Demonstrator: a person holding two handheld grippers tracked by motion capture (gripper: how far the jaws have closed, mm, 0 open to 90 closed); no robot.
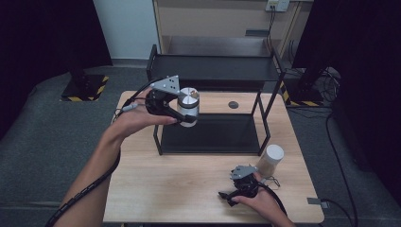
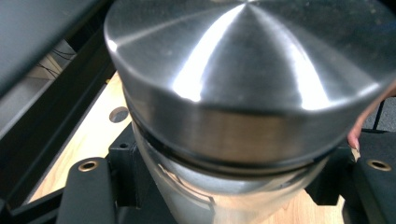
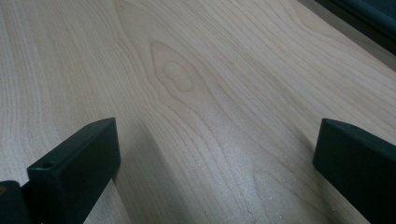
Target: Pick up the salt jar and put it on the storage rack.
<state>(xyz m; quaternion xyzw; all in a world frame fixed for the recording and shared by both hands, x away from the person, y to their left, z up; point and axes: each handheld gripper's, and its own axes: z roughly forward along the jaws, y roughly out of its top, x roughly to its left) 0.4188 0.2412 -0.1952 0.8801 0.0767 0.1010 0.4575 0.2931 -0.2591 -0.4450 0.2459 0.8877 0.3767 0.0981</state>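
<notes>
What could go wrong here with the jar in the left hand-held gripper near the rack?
1. The left hand-held gripper holds the glass jar with a metal lid in the air, just outside the black shelf rack. The jar's body is smooth glass, so it might slip between the jaws.
2. The jar is close to the rack's front post and could clip it on the way in.
3. The right hand-held gripper rests open beside the white-lidded jar; a careless move could tip that jar.
</notes>
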